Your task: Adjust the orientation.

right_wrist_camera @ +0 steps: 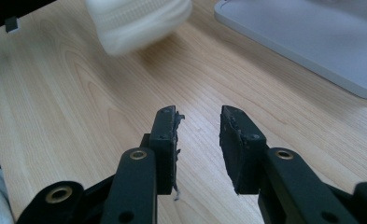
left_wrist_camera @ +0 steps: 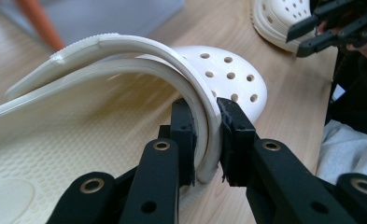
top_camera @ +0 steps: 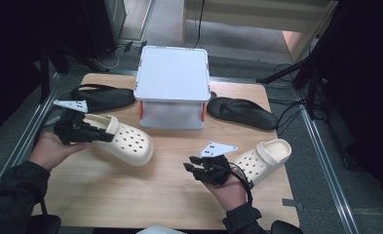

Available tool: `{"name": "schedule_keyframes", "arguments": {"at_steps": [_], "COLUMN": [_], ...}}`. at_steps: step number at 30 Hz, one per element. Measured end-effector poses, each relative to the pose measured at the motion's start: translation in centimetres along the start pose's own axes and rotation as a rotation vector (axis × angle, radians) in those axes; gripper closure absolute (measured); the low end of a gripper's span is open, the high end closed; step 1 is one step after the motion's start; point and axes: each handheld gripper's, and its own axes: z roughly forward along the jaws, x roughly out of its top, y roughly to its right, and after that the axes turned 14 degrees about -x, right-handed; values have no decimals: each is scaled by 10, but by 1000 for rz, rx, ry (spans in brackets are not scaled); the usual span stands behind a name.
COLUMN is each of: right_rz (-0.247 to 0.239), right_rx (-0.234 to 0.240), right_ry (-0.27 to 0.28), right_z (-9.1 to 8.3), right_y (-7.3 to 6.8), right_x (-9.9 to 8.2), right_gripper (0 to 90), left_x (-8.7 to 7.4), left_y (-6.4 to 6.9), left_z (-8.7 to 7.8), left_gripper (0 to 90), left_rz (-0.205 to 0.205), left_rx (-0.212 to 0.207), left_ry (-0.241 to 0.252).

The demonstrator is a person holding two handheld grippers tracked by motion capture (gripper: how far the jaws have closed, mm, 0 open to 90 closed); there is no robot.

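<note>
My left gripper [top_camera: 105,137] is shut on the side rim of a cream perforated clog [top_camera: 129,142] at the table's left. In the left gripper view the two black pads [left_wrist_camera: 183,126] pinch the clog's [left_wrist_camera: 228,79] curved rim and strap between them. A second cream clog [top_camera: 266,155] lies at the right. Just left of it my right gripper [top_camera: 191,168] stands open with nothing between its fingers. In the right gripper view its jaws [right_wrist_camera: 198,121] hover over bare wood, with the held clog's toe [right_wrist_camera: 139,18] blurred beyond.
A white lidded box [top_camera: 172,73] with orange clasps stands at the back middle. Two black flip-flops lie beside it, one at the left [top_camera: 104,96] and one at the right [top_camera: 242,112]. The wooden table [top_camera: 169,195] ends in metal rails on both sides.
</note>
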Motion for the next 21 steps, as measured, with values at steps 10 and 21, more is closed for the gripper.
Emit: {"name": "schedule_keyframes", "arguments": {"at_steps": [10, 21], "right_rz": [10, 21], "right_rx": [-3, -1], "right_ry": [10, 17], "right_z": [-5, -5], "right_y": [1, 2], "right_x": [-4, -7], "right_gripper": [679, 684], "left_x": [8, 4], "left_y": [15, 24], "left_z": [64, 115], "left_gripper": [784, 781], "left_rz": [-3, 3], "left_rx": [-39, -81], "left_ry": [-25, -56]}}
